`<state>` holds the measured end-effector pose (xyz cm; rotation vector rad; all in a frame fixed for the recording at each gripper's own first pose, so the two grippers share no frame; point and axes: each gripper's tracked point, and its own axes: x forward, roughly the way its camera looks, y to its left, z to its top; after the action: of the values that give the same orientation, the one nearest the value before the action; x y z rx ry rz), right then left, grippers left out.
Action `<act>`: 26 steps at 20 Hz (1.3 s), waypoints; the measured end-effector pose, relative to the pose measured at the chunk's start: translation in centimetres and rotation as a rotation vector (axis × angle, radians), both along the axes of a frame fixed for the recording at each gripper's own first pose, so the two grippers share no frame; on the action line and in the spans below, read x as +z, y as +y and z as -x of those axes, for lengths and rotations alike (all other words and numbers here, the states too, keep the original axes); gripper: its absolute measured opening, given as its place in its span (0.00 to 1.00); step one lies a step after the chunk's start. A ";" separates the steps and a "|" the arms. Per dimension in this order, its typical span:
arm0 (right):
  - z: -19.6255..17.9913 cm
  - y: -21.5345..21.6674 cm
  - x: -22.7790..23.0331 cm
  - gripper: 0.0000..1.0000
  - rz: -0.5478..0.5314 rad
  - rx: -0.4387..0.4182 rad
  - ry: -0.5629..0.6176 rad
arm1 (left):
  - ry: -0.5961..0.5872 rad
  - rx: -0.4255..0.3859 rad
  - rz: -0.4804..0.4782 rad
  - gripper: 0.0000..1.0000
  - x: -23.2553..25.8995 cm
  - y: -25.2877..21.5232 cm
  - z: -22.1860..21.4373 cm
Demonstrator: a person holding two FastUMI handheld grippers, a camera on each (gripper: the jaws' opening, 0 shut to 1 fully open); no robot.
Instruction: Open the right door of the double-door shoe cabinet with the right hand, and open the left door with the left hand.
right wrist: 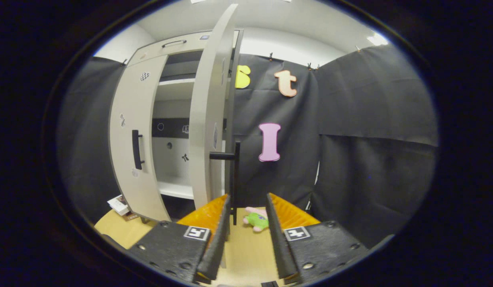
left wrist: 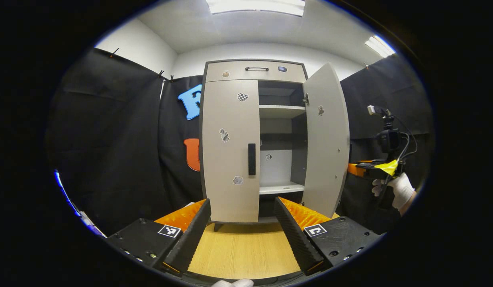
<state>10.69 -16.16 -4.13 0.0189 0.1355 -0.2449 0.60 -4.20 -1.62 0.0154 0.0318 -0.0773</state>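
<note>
The grey shoe cabinet (left wrist: pixel 254 71) faces me in the left gripper view. Its left door (left wrist: pixel 229 147) is closed, with a black vertical handle (left wrist: pixel 251 159). The right door (left wrist: pixel 326 139) stands swung out, showing bare shelves. My left gripper (left wrist: pixel 242 202) hangs open in front of the left door, well short of its handle. My right gripper (left wrist: pixel 358 168), held by a white-gloved hand (left wrist: pixel 402 191), sits at the open door's outer face. In the right gripper view the right door (right wrist: pixel 208 119) is seen edge-on. Its black handle (right wrist: pixel 235 179) runs down between the open fingers of the right gripper (right wrist: pixel 247 197), close to the left finger.
A light wooden floor (left wrist: pixel 242 251) lies under the cabinet. A pink and green soft toy (right wrist: pixel 256 220) lies on the floor beyond the right gripper. A small box (right wrist: pixel 119 204) rests by the cabinet's left foot. Black cloth walls stand on both sides.
</note>
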 end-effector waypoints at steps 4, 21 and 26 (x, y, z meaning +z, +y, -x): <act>3.2 1.5 1.3 1.00 0.019 0.007 -0.022 | 0.005 0.005 -0.003 0.96 -0.2 1.3 -0.8; 11.3 11.5 0.2 1.00 -0.048 0.088 -0.011 | -0.036 -0.049 -0.046 0.96 0.1 0.3 -14.3; 11.2 11.4 1.6 1.00 -0.033 0.067 -0.018 | -0.042 -0.088 -0.036 0.96 0.7 -2.6 -22.0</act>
<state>-0.54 -4.79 -2.53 0.0494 0.1217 -0.1760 22.62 -6.81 -0.92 0.0544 -0.0100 -0.1645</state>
